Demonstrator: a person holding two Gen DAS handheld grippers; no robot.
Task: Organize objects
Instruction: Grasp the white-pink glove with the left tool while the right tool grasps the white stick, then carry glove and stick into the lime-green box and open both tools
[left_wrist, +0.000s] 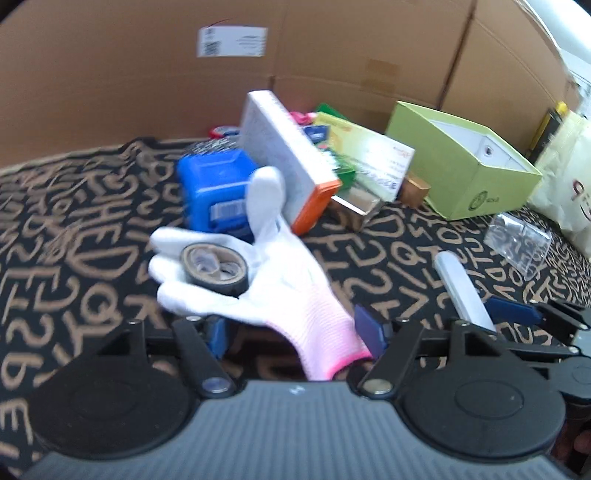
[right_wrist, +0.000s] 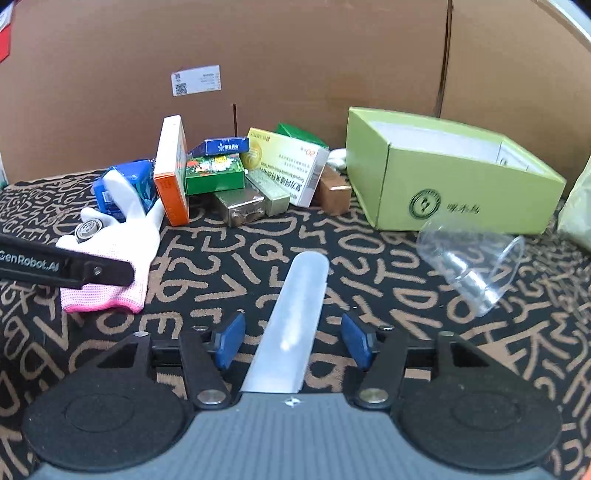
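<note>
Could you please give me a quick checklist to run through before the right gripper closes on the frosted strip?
1. Right gripper open: ok.
2. Frosted strip between its jaws, clear of both pads: ok.
3. Clear cup on its side, apart from the strip: ok.
4. Green box open on top: ok.
5. Left gripper open astride the white glove, away from the strip: ok.
6. Tape roll secured: not ok, it rests loose on the glove.
</note>
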